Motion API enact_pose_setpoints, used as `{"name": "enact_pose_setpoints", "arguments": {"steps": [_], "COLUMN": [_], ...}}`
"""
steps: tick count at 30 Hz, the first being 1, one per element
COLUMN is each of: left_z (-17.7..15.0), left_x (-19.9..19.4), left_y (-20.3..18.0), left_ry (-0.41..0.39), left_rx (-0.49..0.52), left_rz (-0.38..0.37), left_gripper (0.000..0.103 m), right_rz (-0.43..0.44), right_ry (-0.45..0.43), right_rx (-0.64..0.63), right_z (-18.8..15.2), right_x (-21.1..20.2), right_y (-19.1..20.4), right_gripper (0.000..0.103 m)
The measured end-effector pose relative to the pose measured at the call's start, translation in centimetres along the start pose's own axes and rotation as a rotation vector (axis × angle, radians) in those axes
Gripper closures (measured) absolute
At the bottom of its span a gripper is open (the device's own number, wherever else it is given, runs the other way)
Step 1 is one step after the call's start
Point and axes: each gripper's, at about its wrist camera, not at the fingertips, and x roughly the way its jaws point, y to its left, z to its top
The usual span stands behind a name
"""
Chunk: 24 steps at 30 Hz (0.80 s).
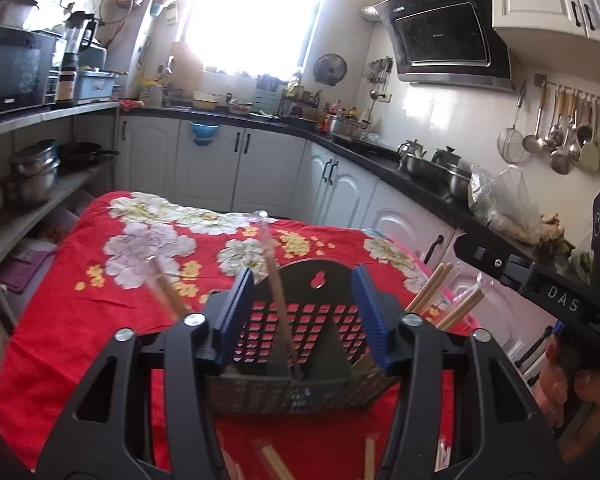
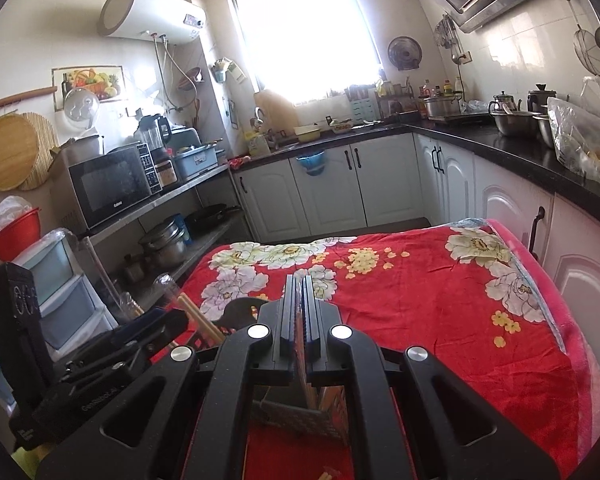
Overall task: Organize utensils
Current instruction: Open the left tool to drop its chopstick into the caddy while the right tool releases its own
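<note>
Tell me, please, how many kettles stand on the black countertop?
2: a steel kettle and a darker kettle just right of it, both on the countertop behind the metal bowls; the plastic bag may hide more.

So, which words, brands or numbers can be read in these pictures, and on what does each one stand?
"DAS": on the right tongs' black body.
"Galanz": on the microwave, faint.
Range hood brand and stickers: too small to read.
Water heater display: blurred.
Left tongs' body lettering: not fully readable.

Blown-out window [image 1: 256,12] glare, fisheye-warped edges, chopsticks [image 1: 278,276] motion-blurred
</note>
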Motion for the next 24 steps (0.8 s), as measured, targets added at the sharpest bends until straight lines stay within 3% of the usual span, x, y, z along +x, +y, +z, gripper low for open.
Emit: {"name": "enact_pose_setpoints", "arguments": {"steps": [6, 8, 24], "left_z": [-0.2, -0.4, -3.2], "left_x": [-2.6, -3.2, -7.3], "left_y": [0.4, 0.6, 1.9], "left_ry": [-0.013, -0.011, -0.006], "left_rx": [-0.021, -0.027, -0.077], "left_rz": [-0.013, -0.007, 0.0], "left_gripper": [0.043, 0.042, 0.012], "right_rz": [0.0, 0.014, 0.035], "right_ry": [0.031, 0.04, 0.018], "right_rx": [-0.005, 0.006, -0.054], "right_z": [-0.7, -0.9, -3.3], "right_x": [-0.7, -1.0, -5.3], "right_y": [0.4, 0.5, 3.9], "right_gripper": [0.084, 0.072, 0.051]}}
